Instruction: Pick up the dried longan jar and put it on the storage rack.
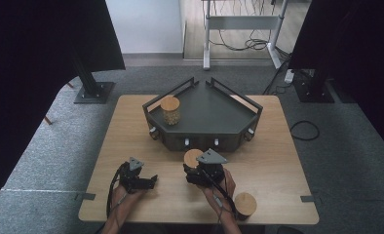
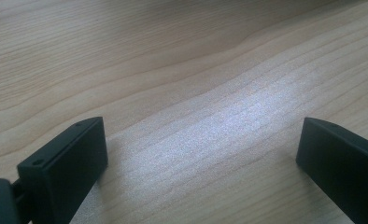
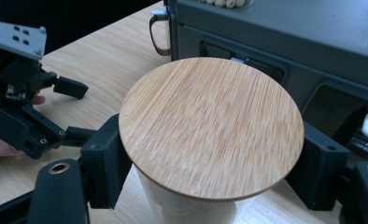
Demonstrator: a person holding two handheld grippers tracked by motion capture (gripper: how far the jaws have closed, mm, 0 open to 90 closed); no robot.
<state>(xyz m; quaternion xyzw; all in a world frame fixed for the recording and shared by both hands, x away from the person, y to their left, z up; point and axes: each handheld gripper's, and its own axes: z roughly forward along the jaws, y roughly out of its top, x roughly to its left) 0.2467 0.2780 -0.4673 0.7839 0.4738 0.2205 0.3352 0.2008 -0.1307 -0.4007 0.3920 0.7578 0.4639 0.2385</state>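
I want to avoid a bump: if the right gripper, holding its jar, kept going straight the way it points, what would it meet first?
Probably the front wall of the dark tray, just beyond the jar clamped in the right gripper; the gap looks small.

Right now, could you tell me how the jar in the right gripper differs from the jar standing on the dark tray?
The held jar is clamped between the jaws of the right gripper, in front of the tray; the tray jar stands free in the tray's left corner. The held jar's body looks pale and plain, while the tray jar's glass shows small light pieces inside. Both are round and carry a flat wooden lid.
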